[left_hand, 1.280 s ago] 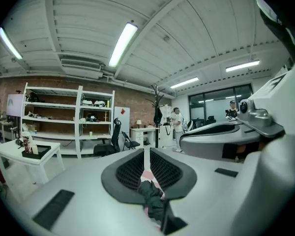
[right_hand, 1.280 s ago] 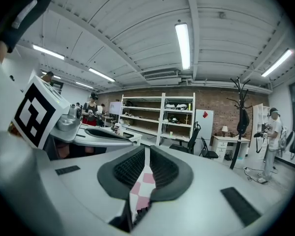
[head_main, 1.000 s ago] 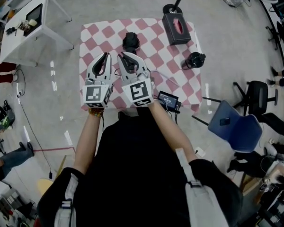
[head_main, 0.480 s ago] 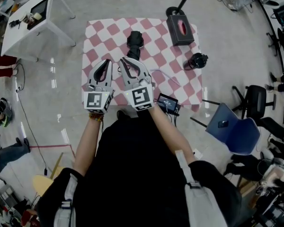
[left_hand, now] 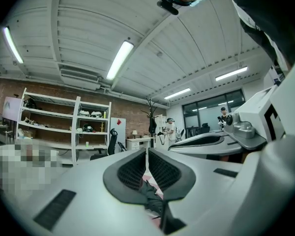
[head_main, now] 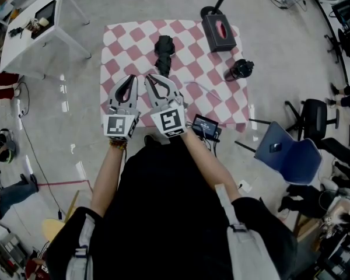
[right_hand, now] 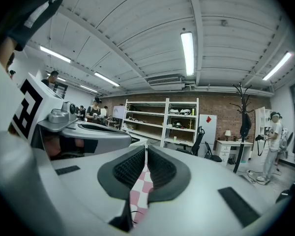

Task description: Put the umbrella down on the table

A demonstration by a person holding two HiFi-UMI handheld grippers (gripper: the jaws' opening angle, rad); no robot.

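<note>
As the black folded fabric umbrella [head_main: 163, 52] lies on the pink-checked table [head_main: 221, 92], the step seems done. We hold the left gripper [head_main: 129, 78] and the right gripper [head_main: 151, 77] clear of it, jaws together, empty.

Both arms reach forward from the torso with elbows bent and forearms bare. The left forearm [head_main: 108, 171] runs almost straight ahead. The right forearm [head_main: 199, 153] angles inward, so the two tools sit side by side, just apart.

Left gripper [head_main: 127, 79]: points away from the body, roughly level. The left marker cube [head_main: 119, 125] faces up at the wrist end. Jaws are together, and the ribbed left pads [left_hand: 132, 168] meet at the tips along a thin seam.

Right gripper [head_main: 154, 78]: lies near parallel to the left one, its tip about even with it. The right marker cube [head_main: 171, 120] also faces up. Jaws are together, with only a narrow slit between the right pads [right_hand: 162, 168].
</note>
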